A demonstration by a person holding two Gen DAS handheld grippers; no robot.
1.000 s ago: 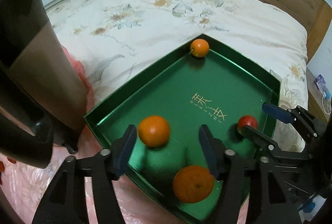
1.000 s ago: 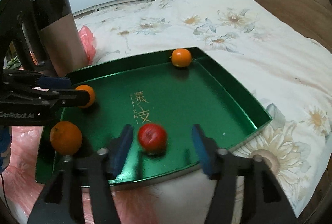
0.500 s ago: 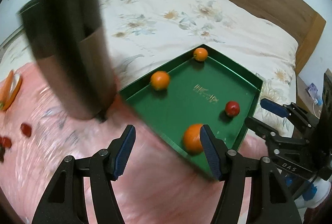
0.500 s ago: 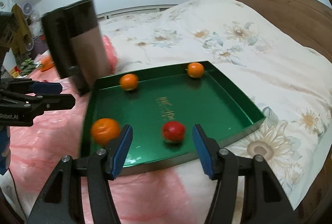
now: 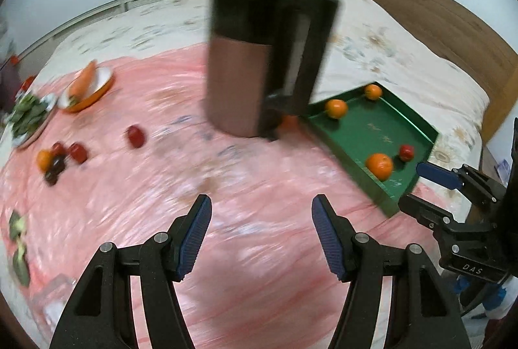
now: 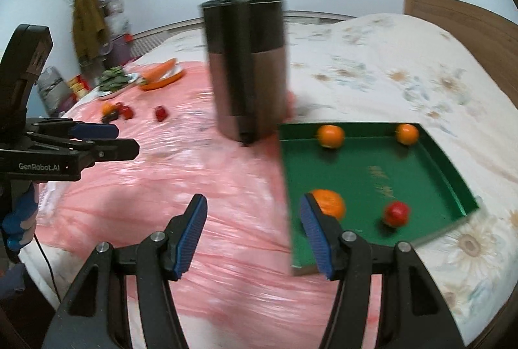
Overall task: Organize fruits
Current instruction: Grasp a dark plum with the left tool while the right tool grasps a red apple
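Note:
A green tray (image 5: 430, 135) (image 6: 450, 161) lies on the bed and holds three oranges (image 5: 379, 166) (image 6: 328, 203) and a red apple (image 5: 406, 151) (image 6: 396, 213). More fruit lies loose on the pink sheet at the far left: a red one (image 5: 136, 136) (image 6: 160, 113), another red one (image 5: 77, 152), an orange (image 5: 44, 159) (image 6: 106, 107) and some dark pieces. My left gripper (image 5: 262, 235) (image 6: 128, 140) hangs open over bare pink sheet. My right gripper (image 6: 254, 229) (image 5: 417, 190) is open too, beside the tray's near left edge. Neither holds anything.
A tall black and brown cylinder (image 5: 262, 54) (image 6: 247, 70) stands on the sheet between the tray and the loose fruit. Behind the loose fruit are an orange plate with a carrot (image 5: 87, 85) (image 6: 162, 75) and a plate of greens (image 5: 29, 116) (image 6: 115, 79). A wooden headboard (image 5: 437, 16) rises beyond.
Both grippers have drawn back from the tray and swung left. The orange and the apple that lay between their fingers stay in the tray. The pink sheet and loose fruit have come into view.

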